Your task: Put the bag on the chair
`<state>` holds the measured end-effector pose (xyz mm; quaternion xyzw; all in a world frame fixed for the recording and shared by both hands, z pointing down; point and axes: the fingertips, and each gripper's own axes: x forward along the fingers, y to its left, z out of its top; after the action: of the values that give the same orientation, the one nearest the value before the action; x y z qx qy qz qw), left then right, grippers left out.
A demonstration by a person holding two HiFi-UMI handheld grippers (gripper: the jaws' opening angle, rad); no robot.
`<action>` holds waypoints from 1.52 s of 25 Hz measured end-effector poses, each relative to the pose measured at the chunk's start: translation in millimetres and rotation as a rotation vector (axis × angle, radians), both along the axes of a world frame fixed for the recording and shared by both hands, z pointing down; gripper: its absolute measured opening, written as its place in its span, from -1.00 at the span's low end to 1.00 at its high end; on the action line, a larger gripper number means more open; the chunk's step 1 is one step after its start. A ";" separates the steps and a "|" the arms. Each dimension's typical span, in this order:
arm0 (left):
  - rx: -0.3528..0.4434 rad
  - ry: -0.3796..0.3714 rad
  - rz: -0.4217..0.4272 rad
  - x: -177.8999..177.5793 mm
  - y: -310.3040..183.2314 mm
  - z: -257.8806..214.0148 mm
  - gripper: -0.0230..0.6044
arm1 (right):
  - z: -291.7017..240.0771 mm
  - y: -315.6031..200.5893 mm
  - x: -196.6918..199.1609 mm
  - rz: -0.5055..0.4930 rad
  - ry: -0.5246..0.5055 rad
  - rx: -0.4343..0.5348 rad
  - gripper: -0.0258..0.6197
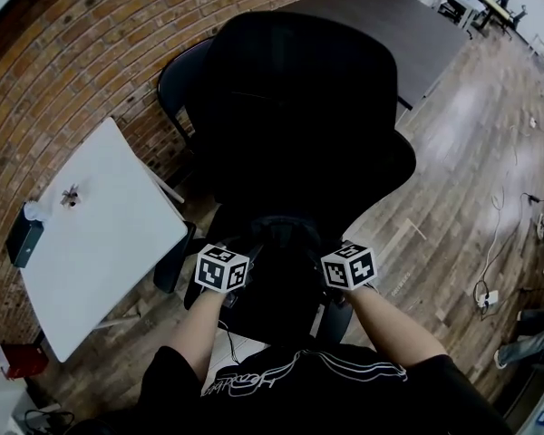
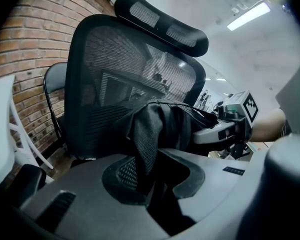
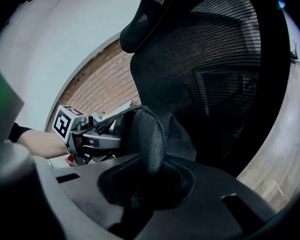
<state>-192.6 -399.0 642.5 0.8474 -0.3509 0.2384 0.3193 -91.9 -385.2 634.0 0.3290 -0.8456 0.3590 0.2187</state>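
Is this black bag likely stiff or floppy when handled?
Probably floppy: the bag folds and droops where the left claw and right claw pinch it. Its woven fabric looks grippy, so slipping seems unlikely. It will likely slump on the chair.

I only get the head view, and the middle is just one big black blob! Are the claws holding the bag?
Observer: Yes! The left gripper view shows the left claw shut on a strip of the bag, on its black fabric.
Operator: What about the other one?
Observer: In the right gripper view, the right claw is shut on a woven strap of the bag too.
Operator: So what's behind the bag?
Observer: The office chair. Its back is see-through mesh, and the bag hangs between the claws in front of it.
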 end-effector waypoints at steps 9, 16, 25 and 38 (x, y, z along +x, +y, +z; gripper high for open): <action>0.022 0.047 -0.055 -2.4 -8.4 7.5 -0.56 | 6.8 -11.4 7.1 0.011 0.015 0.009 -0.74; -0.042 0.118 -0.164 -31.7 4.3 23.1 0.06 | -10.9 -15.5 7.6 0.033 -0.015 0.065 0.00; -0.020 0.238 -0.188 -43.6 48.0 -7.7 0.19 | -51.1 31.3 31.7 0.035 0.006 0.135 0.25; 0.121 0.345 -0.046 -23.9 172.5 -158.0 -0.72 | -174.0 160.5 -33.4 -0.072 -0.260 0.277 -0.70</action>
<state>-216.5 -226.6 484.5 0.8850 -0.3240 0.0605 0.3289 -125.3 -224.7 460.0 0.2763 -0.9192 0.2708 0.0732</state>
